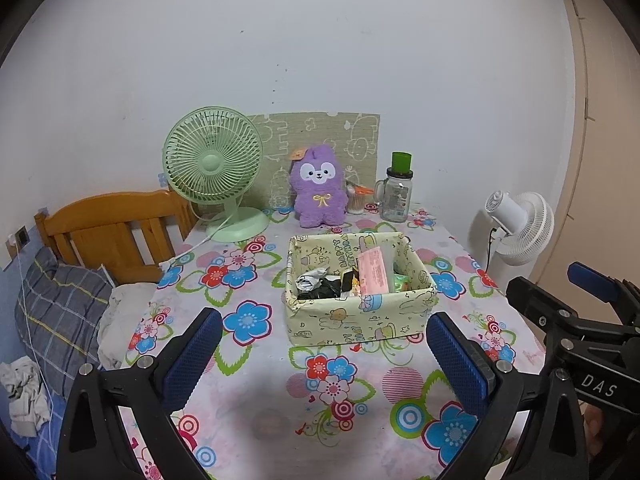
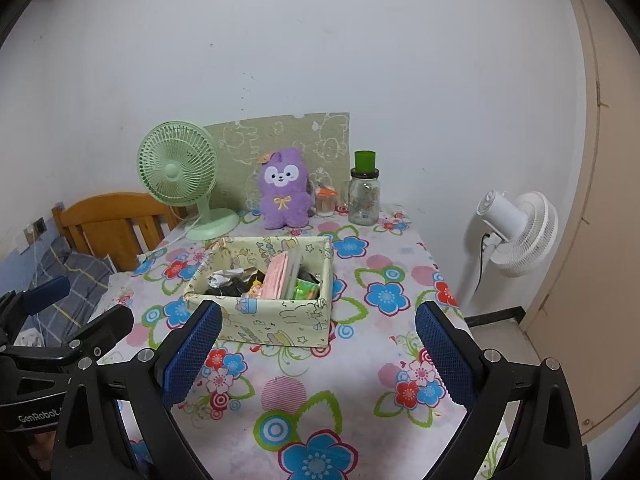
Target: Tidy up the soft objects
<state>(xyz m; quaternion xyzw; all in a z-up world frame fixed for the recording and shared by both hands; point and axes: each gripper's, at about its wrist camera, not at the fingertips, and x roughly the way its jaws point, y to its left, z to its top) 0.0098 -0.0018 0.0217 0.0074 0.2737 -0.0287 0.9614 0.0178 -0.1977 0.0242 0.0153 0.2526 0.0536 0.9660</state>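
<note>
Purple plush toy point(image 1: 319, 187) stands upright at the far edge of the table point(image 1: 280, 412), at 12 o'clock from the left gripper point(image 1: 324, 356), back against a green patterned board point(image 1: 320, 136) leaning on the wall. Nothing touches it from the front.

Patterned box point(image 1: 352, 320) sits mid-table, just in front of the toy, apart from it. Inside: crumpled black and grey stuff point(image 1: 320, 286) on the left, pink packet point(image 1: 373, 272) in the middle, something green point(image 1: 400, 280) on the right; can't tell exactly what those are.

Green desk fan point(image 1: 216, 168) at 10 o'clock of the toy, near the table's back-left corner. Glass jar with green lid point(image 1: 398, 190) at 3 o'clock of the toy, a small cup of sticks point(image 1: 356, 200) between them.

Left gripper hovers over the near table edge, jaws spread wide, holding nothing. Right gripper point(image 2: 318, 354) same: spread wide, empty, low over the flowered cloth, box at its 11 o'clock.

White floor fan point(image 2: 520, 232) off the table at 2 o'clock. Wooden headboard point(image 1: 116, 232) and plaid pillow point(image 1: 60, 312) at 9 o'clock.
</note>
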